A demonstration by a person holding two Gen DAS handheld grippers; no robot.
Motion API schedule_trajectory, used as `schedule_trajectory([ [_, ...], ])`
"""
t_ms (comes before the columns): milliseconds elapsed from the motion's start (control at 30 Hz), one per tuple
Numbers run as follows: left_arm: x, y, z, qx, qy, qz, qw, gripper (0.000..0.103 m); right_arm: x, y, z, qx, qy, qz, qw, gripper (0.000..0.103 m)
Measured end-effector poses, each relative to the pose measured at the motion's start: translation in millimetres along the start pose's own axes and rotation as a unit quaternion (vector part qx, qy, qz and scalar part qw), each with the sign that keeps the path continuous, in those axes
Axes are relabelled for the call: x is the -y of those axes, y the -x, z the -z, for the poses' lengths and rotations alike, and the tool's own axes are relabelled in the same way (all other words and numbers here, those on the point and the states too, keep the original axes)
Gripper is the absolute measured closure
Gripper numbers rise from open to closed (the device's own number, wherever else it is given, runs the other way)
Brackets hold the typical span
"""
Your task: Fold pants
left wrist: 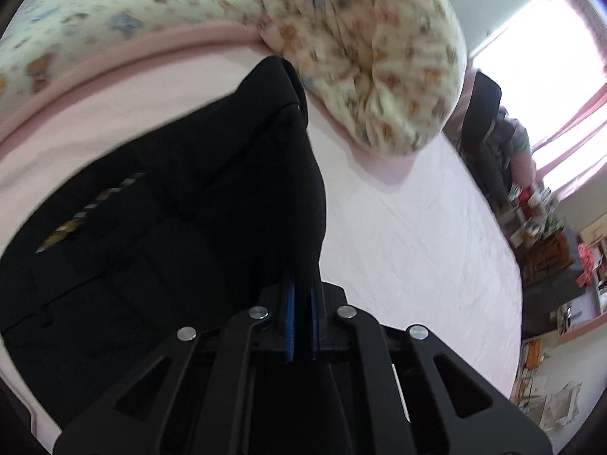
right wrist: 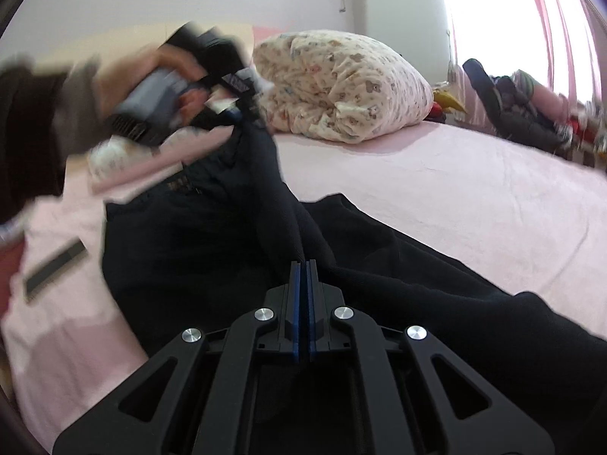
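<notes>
1. Gripping black pants point(left wrist: 182, 227) at two points over the pink bed point(left wrist: 417, 246); garment partly lying on the sheet, partly raised into a ridge between the grips.
2. Left tool point(left wrist: 299, 295): blue pads pressed together on a fold of the dark cloth, which rises from the pads toward the far edge. Pinch at an edge probably chosen so the layer lifts cleanly rather than bunching.
3. Right tool point(right wrist: 303, 269): pads closed on a second ridge of the same fabric, cloth running from the pads up toward the left tool point(right wrist: 227, 87), seen blurred in a hand at upper left of the right-wrist view.
4. Two spaced grips judged to keep the held edge taut, so one half can be carried over the other.
5. Patterned bedding point(right wrist: 341, 87) bundled near the head of the bed, close to the pants' far end in the left-wrist view; possible snag on the carry.
6. Flat dark strip point(right wrist: 53, 265) on the sheet beside the pants; identity unclear.
7. Fold judged at an early stage: cloth not yet laid flat in halves.
</notes>
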State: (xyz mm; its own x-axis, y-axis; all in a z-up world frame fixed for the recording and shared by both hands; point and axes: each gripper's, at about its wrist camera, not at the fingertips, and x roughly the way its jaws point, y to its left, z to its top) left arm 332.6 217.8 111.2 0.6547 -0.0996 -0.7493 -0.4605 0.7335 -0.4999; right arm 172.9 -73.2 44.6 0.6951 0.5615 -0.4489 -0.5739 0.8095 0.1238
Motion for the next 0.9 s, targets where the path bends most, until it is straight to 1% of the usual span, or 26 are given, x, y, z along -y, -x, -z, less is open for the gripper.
schedule_trajectory([
  [67,-20,31,13,0.032,0.008,0.01,0.9994,0.097,17,8,-1,0.022,-0.043,-0.034,0.998,0.099],
  [100,-29,43,20,0.044,0.014,0.012,0.9989,0.097,29,13,-1,0.036,-0.075,-0.063,0.995,0.097],
  [133,-44,59,30,0.056,0.022,0.017,0.9981,0.097,37,18,-1,0.049,-0.098,-0.081,0.991,0.092],
  [167,-56,69,40,0.063,0.026,0.017,0.9975,0.097,47,23,0,0.068,-0.126,-0.101,0.984,0.077],
  [200,-73,81,54,0.068,0.033,0.017,0.997,0.097,60,30,3,0.09,-0.164,-0.126,0.974,0.05],
  [233,-85,87,64,0.073,0.039,0.014,0.9965,0.097,71,34,6,0.107,-0.198,-0.143,0.964,0.039],
  [267,-97,93,75,0.076,0.046,0.01,0.996,0.097,77,36,8,0.116,-0.218,-0.149,0.958,0.033],
  [300,-108,96,84,0.077,0.053,0.006,0.9956,0.097,86,38,10,0.123,-0.242,-0.162,0.949,0.033],
  [333,-125,98,96,0.074,0.069,0.002,0.9949,0.097,94,38,13,0.121,-0.266,-0.171,0.941,0.033],
  [367,-134,97,101,0.069,0.08,0.003,0.9944,0.097,98,38,13,0.119,-0.278,-0.167,0.938,0.033],
  [400,-147,95,108,0.06,0.1,0.006,0.9932,0.097,103,38,14,0.107,-0.303,-0.157,0.934,0.034],
  [433,-157,94,114,0.053,0.114,0.006,0.992,0.097,107,40,15,0.096,-0.329,-0.16,0.926,0.036],
  [467,-164,94,120,0.053,0.118,0.006,0.9916,0.097,112,47,16,0.086,-0.366,-0.171,0.911,0.039],
  [533,-165,97,128,0.068,0.099,0.006,0.9927,0.097,114,65,19,0.078,-0.404,-0.171,0.895,0.039],
  [567,-164,100,131,0.075,0.092,0.006,0.9929,0.097,116,73,20,0.071,-0.413,-0.165,0.893,0.039],
  [633,-164,105,137,0.09,0.086,0.01,0.9922,0.097,118,92,28,0.043,-0.447,-0.143,0.882,0.04],
  [667,-166,106,139,0.093,0.086,0.012,0.9919,0.097,121,99,35,0.03,-0.469,-0.132,0.873,0.04],
  [700,-167,105,139,0.092,0.085,0.012,0.9921,0.096,128,108,48,0.014,-0.505,-0.126,0.854,0.04],
  [733,-168,102,138,0.089,0.079,0.009,0.9929,0.096,133,111,57,0.004,-0.525,-0.119,0.842,0.04],
  [767,-169,98,138,0.085,0.076,0.004,0.9934,0.095,139,115,67,-0.006,-0.553,-0.11,0.826,0.04],
  [800,-171,95,139,0.081,0.074,-0.002,0.994,0.095,146,117,80,-0.015,-0.587,-0.102,0.803,0.041],
  [833,-173,91,140,0.078,0.076,-0.006,0.9941,0.093,151,117,91,-0.023,-0.612,-0.094,0.785,0.041],
  [867,-175,89,140,0.077,0.078,-0.008,0.9939,0.091,153,116,97,-0.027,-0.625,-0.089,0.775,0.041],
  [900,-176,87,140,0.077,0.082,-0.012,0.9935,0.088,154,113,100,-0.036,-0.633,-0.08,0.769,0.041],
])
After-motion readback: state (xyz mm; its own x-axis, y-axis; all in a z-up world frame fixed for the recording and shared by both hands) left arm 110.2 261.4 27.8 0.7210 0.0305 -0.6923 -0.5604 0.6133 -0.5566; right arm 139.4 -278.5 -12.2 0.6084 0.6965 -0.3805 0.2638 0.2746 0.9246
